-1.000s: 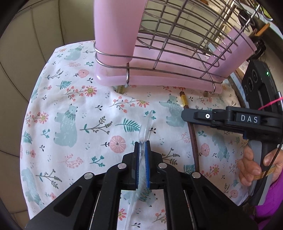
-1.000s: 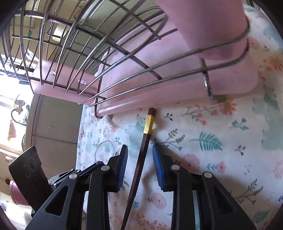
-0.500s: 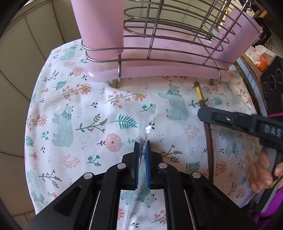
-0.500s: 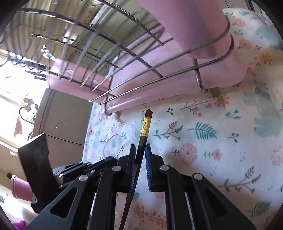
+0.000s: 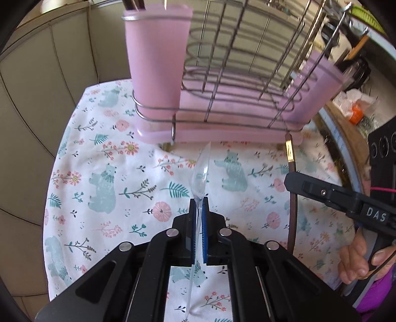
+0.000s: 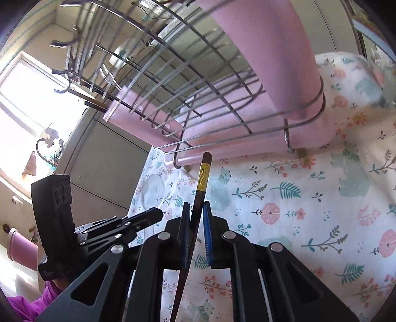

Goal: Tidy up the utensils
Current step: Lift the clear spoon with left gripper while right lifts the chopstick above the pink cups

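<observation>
Utensils both lifted, neither stowed yet.
Left gripper (image 5: 198, 223) clenched on clear plastic spoon (image 5: 201, 173); right gripper (image 6: 196, 230) clamps dark chopstick (image 6: 201, 185), both above the bench cloth (image 5: 104, 188) before pink rack (image 5: 222, 99). Cup (image 5: 158, 54) already holds sticks, tops cropped; count unclear.

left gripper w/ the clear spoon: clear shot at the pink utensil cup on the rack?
Probably yes. The left gripper is shut on the clear spoon, and the pink cup stands ahead, its top unobstructed apart from dark utensil ends. It would have to rise above the rim.
</observation>
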